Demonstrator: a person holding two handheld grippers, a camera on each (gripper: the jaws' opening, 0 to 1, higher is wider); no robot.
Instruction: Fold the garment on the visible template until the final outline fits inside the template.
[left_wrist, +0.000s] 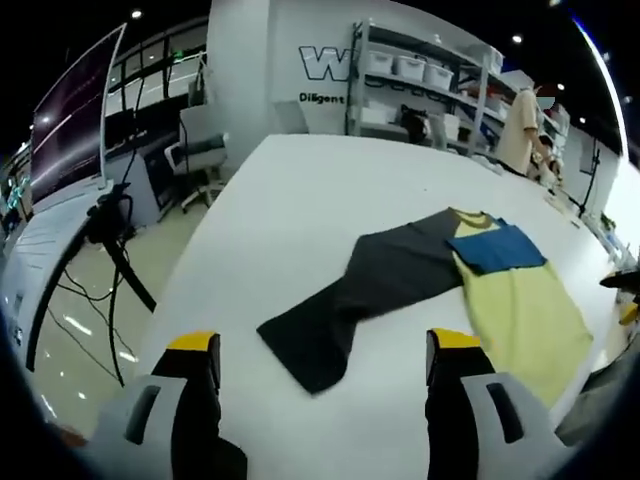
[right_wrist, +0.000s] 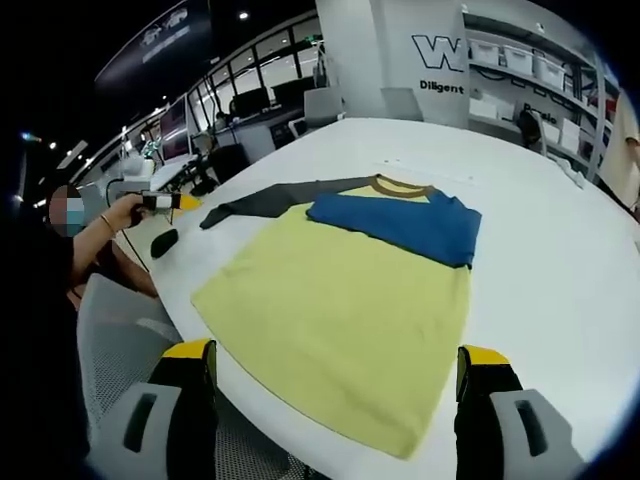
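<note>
Garment (right_wrist: 340, 300) is lying flat on white desk (left_wrist: 300, 200); shelving (left_wrist: 420, 90) is lining the wall; both tools (left_wrist: 325, 355) (right_wrist: 335, 365) are hovering spread, empty.

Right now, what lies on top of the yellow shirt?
A blue sleeve is folded across the yellow shirt near its collar. The shirt fabric beneath it and the table under the shirt are covered.

Yellow garment (left_wrist: 520, 310) spread flat on white tabletop (left_wrist: 300, 210) toward two o'clock, dark grey sleeve (left_wrist: 360, 290) stretched toward seven o'clock; left hand-held gripper (left_wrist: 325, 352) hovering, jaws apart, holding nothing.
</note>
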